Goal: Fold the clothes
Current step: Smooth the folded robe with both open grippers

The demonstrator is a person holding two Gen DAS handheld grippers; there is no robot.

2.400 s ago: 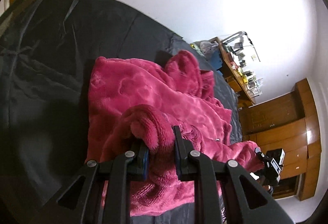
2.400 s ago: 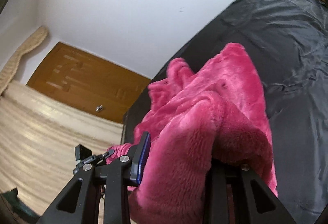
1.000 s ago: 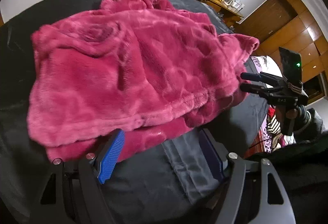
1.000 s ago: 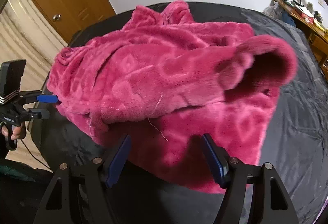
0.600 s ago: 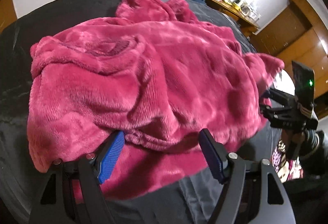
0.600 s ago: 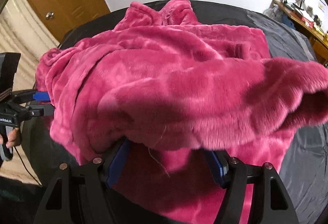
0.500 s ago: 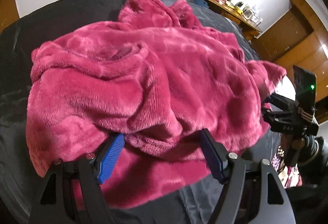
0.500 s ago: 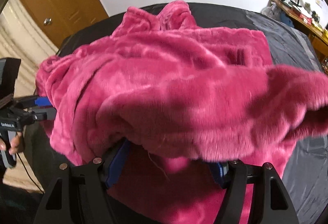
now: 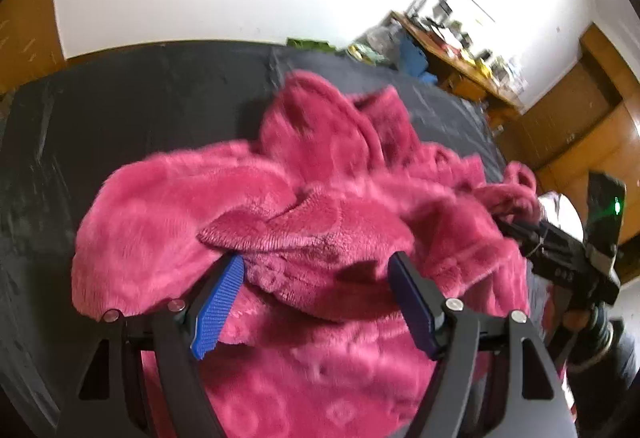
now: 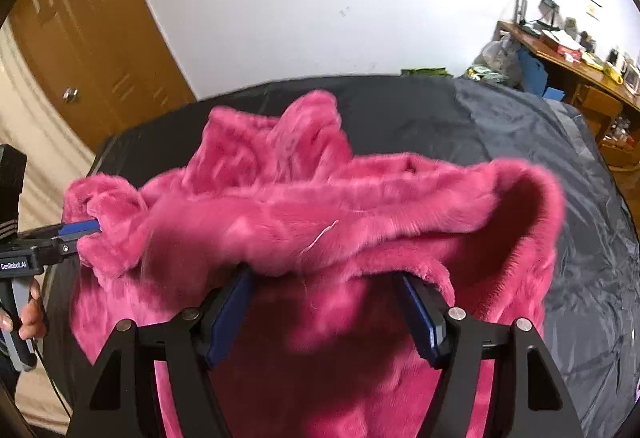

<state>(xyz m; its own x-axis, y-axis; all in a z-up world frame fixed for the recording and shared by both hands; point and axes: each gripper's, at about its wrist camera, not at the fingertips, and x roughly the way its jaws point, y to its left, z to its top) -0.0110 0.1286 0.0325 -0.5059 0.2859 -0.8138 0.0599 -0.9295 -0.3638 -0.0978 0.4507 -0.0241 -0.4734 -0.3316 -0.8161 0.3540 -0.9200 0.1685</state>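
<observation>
My left tool (image 9: 316, 294) and right tool (image 10: 326, 304) both stand wide open, fleece bunched between the pads but ungripped. The pink robe (image 9: 320, 205) lies on the bed (image 9: 120, 105), roughly doubled over, lumpy; I judge more folds remain.

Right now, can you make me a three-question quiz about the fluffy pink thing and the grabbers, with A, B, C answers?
1. Where does the pink fleece garment lie?
A. on a dark bed cover
B. on a wooden floor
C. in a basket

2. What colour are the pads on the left gripper?
A. yellow
B. blue
C. white

3. How do the jaws of the right gripper stand?
A. squeezed flat together
B. out of view
C. spread apart with a fold of fleece between them

Answers:
1 A: the dark bed cover spreads around the garment on all sides.
2 B: both pads show bright blue against the pink.
3 C: there is a wide gap between the two fingers, and fleece hangs into it.
</observation>
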